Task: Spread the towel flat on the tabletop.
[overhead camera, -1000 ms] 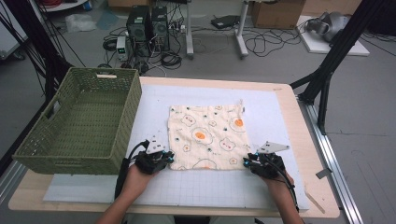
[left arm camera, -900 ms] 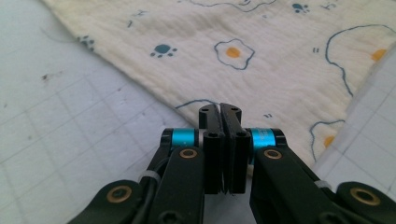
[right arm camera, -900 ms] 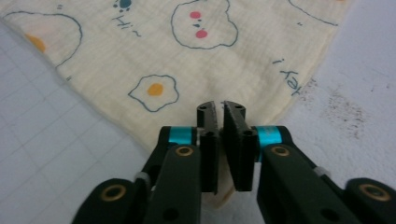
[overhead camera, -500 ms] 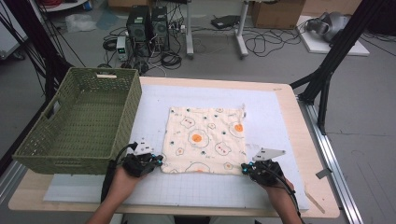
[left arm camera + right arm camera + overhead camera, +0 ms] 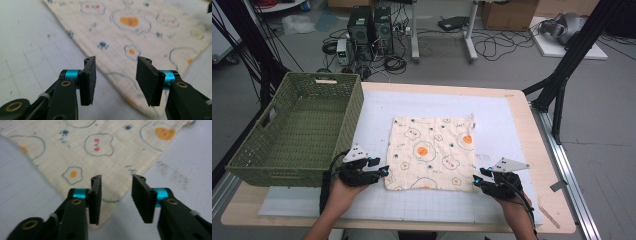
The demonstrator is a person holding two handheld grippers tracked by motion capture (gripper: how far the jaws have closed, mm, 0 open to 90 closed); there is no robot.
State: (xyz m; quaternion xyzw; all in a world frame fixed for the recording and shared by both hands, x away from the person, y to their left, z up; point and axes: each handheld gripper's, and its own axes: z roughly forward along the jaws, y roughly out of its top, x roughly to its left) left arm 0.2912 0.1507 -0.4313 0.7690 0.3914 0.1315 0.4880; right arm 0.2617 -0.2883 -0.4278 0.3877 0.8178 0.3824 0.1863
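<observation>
1. Left gripper (image 5: 384, 171) sits just off the cloth's near-left corner, jaws parted, nothing between them. Jaws have just been opening.
2. In the left gripper view, the left gripper (image 5: 115, 72) shows a clear gap between the two black pads; the cloth (image 5: 130, 45) lies flat on the mat beyond and below them, not pinched.
3. Right gripper (image 5: 475, 182) sits at the cloth's near-right corner, jaws also parted and have just been opening.
4. In the right gripper view, the right gripper (image 5: 116, 192) has the cloth's corner (image 5: 110, 202) lying under the gap, pads not pressing on it. Whether the left pad brushes the fabric is hard to tell, blurry there.
5. Cloth (image 5: 430, 152): cream square, printed with fried eggs, bears and paw marks, spread flat in the middle of the white mat (image 5: 492, 110). Far-right corner has a small loop or tag, too small to tell which.
6. Each gripper is held in a hand; the forearms come in from the bottom edge of the high view, cables trailing.
7. Green woven basket (image 5: 247, 155) stands at the table's left, just beside the left gripper, overlapping the mat's left edge. Well apart from the cloth.
8. Wooden table (image 5: 532, 115) shows around the mat.
9. Floor behind has computer boxes (image 5: 369, 22), tangled cables and black frame legs (image 5: 569, 55).
</observation>
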